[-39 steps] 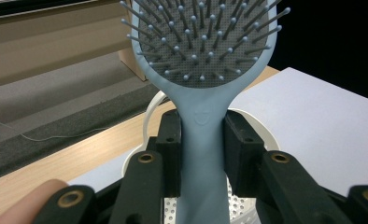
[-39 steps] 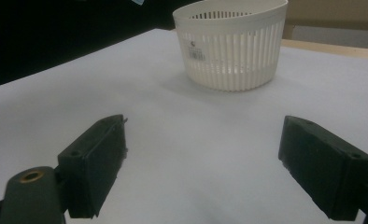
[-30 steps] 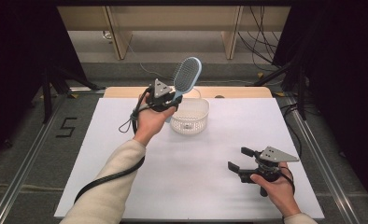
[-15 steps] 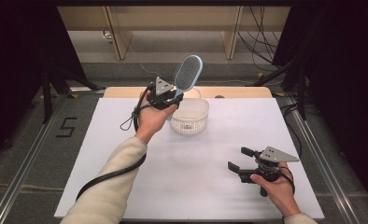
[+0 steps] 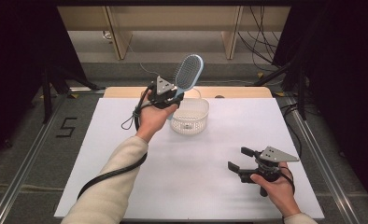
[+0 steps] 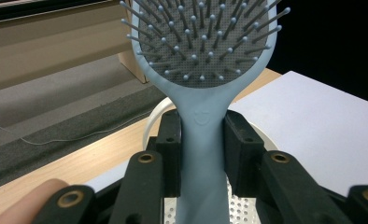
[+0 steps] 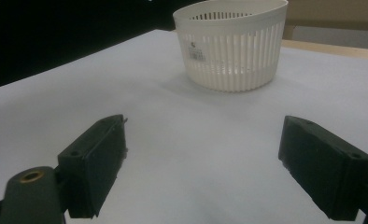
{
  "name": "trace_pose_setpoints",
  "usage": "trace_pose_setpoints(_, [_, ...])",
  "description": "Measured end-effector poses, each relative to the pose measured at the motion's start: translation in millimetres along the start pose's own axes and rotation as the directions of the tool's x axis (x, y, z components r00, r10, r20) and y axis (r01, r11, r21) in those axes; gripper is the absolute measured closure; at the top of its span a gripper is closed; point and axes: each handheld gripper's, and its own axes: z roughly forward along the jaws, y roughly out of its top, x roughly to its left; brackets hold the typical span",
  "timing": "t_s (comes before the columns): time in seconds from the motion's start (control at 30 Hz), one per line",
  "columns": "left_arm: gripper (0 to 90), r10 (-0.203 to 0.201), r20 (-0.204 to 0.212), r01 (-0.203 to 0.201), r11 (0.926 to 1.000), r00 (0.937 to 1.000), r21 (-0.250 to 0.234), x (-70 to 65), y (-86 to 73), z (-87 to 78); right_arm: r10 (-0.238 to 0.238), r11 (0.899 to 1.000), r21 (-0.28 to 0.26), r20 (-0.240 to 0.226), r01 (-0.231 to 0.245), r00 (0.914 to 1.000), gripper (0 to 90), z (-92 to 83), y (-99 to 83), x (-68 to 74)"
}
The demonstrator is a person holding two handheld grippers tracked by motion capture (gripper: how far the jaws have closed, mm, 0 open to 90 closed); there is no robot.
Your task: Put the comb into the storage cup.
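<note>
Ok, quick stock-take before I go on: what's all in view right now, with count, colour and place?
brush: 1, light blue with grey bristle pad, held upright by its handle over the basket's far left edge
basket: 1, white, slotted wall, on the sheet left of centre towards the far side
sheet: 1, white, covers most of the table
table: 1, light wood, edge shows beyond the sheet
left gripper: 1, black, shut on the brush handle, raised at the basket
right gripper: 1, black, jaws wide open with nothing between, low over the sheet at near right, facing the basket
hands: 2, one on each gripper; cream sleeve on the left arm
</note>
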Motion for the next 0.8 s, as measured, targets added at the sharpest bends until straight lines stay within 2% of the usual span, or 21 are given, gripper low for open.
trace_pose_setpoints(0.8, [69.8, 0.002, 0.005, -0.002, 1.0000, 1.0000, 0.002, -0.1, 2.0, 7.7, 0.003, 1.000, 0.000, 0.000, -0.003, 1.0000, 15.9, -0.2, 0.0, -0.3])
